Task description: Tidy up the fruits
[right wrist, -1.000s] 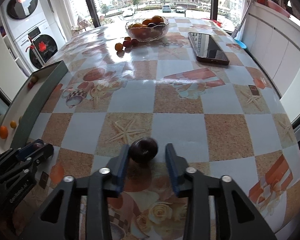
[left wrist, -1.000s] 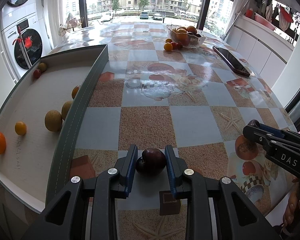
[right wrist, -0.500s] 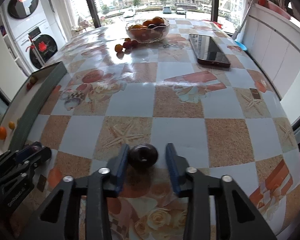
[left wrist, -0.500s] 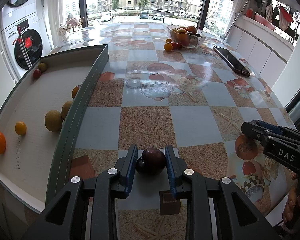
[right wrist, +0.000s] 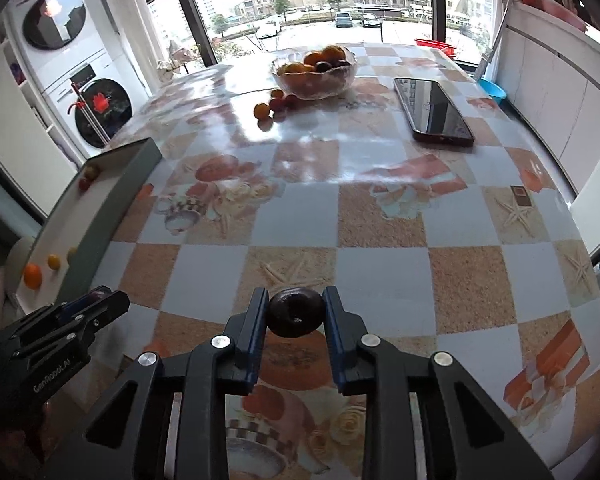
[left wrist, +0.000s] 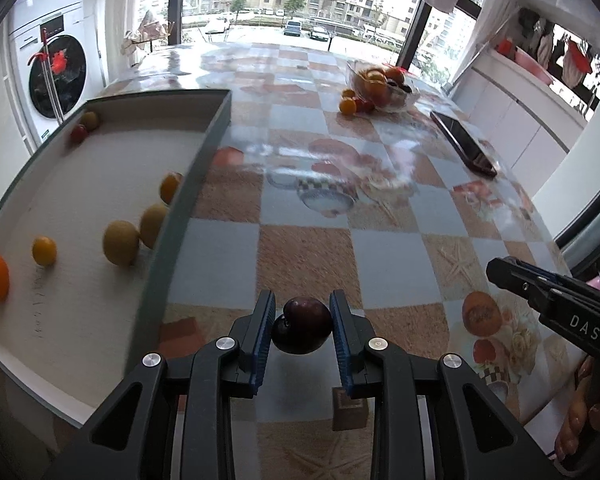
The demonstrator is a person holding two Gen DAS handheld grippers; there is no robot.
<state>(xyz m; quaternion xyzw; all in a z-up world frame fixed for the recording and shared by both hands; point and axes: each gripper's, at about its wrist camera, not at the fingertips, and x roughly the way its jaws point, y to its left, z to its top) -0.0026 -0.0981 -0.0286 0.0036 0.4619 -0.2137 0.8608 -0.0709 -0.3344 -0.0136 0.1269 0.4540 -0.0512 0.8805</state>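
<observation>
My left gripper (left wrist: 302,330) is shut on a dark purple plum (left wrist: 303,330), lifted just over the patterned table near its front edge. My right gripper (right wrist: 296,316) is shut on a second dark plum (right wrist: 296,317), stem end facing the camera. A grey-rimmed tray (left wrist: 188,200) with a pale floor sits to the left and holds several oranges and yellow fruits (left wrist: 120,242). The glass fruit bowl (right wrist: 314,74) stands at the far side with small fruits (right wrist: 274,106) beside it. The right gripper shows at the right edge (left wrist: 548,300) of the left wrist view; the left gripper (right wrist: 72,320) shows at the lower left of the right wrist view.
A black phone (right wrist: 432,112) lies on the table at the far right. Stacked washing machines (right wrist: 80,80) stand beyond the table's left side. White cabinets (right wrist: 560,80) run along the right. A person's fingers (left wrist: 580,432) show at the lower right of the left wrist view.
The right gripper's jaws have closed onto the plum, which turned stem end toward the camera. The left gripper keeps its plum and has rolled slightly.
</observation>
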